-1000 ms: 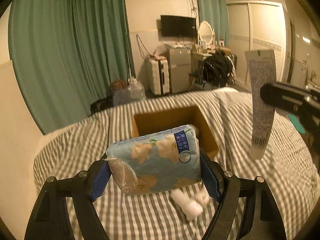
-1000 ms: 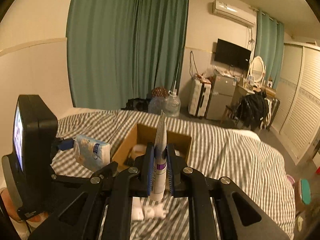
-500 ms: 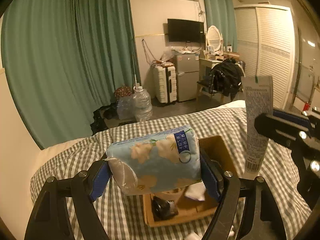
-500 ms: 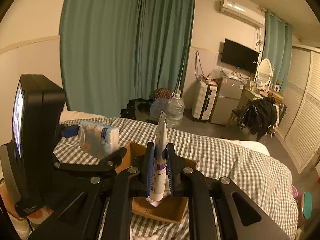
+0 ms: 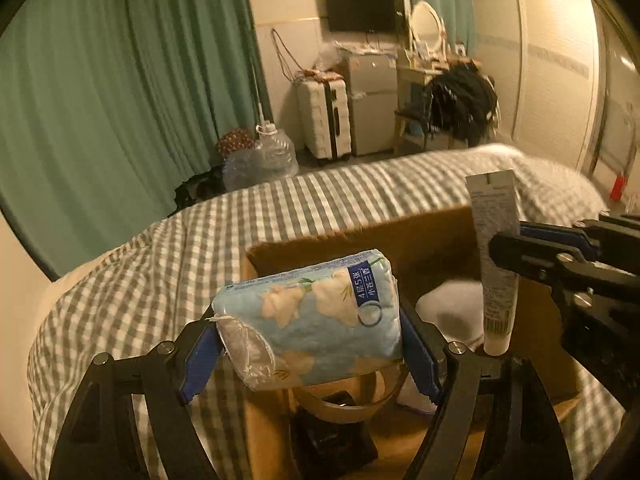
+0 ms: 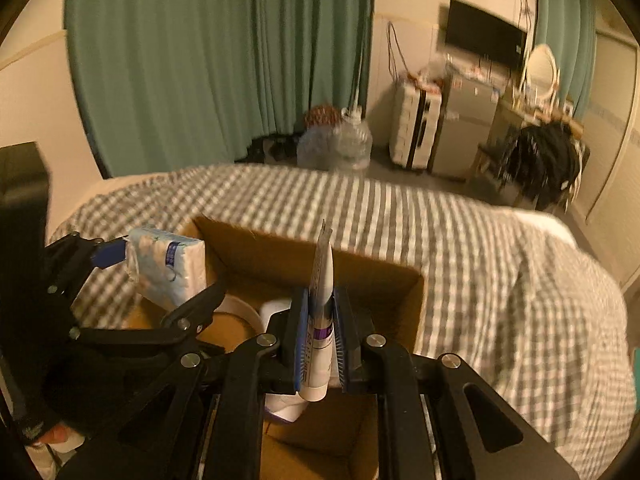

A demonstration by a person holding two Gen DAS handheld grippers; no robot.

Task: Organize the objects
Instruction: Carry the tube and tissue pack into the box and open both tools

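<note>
My left gripper is shut on a blue floral tissue pack and holds it over the near left corner of an open cardboard box. The pack also shows in the right wrist view. My right gripper is shut on a white tube, upright with its cap down, over the box. The tube shows at the right of the left wrist view. Inside the box lie a white object, a tape ring and a dark item.
The box sits on a bed with a grey checked cover. Beyond the bed are green curtains, water jugs, a white suitcase, a small fridge and a chair with dark clothes.
Both grippers have come lower and closer to the box, which now fills the lower part of both views. The tissue pack and the tube now hang over its opening.
</note>
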